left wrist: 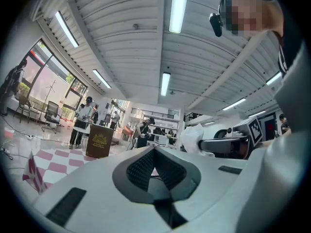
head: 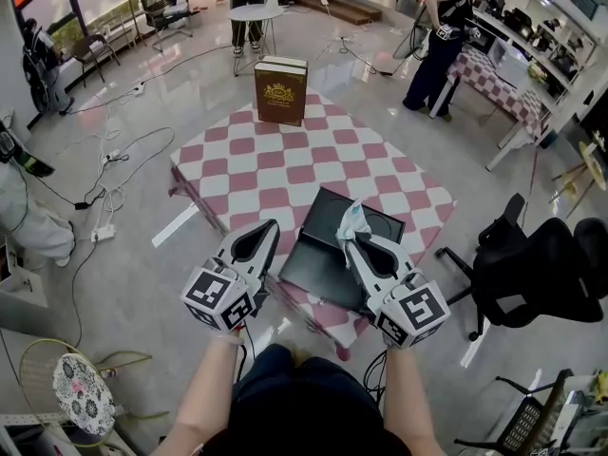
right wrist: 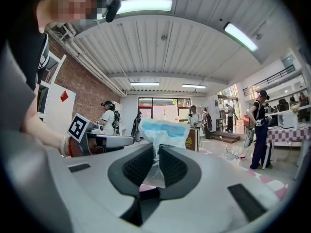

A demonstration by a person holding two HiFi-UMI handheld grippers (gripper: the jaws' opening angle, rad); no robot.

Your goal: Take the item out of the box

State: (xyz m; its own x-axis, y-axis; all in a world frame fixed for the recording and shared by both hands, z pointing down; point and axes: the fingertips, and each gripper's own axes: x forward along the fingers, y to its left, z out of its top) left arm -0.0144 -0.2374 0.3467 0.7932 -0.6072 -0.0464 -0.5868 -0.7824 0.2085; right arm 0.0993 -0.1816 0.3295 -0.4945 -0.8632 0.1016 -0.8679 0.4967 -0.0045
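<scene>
Pinching the thin end of a white and blue packet [right wrist: 164, 131] between its two jaws, the right gripper [right wrist: 156, 152] has them nearly closed on it. The packet sticks up past the jaw tips. From the head view, the packet shows over the far part of a flat black box [head: 318, 259], which lies open on the near end of a table with a pink and white checked cloth [head: 252, 174]. The left gripper [head: 272, 226] is just beside the box's left edge, its jaws closed together with nothing in them. A tall brown box [head: 280, 91] stands at the far end of the table.
</scene>
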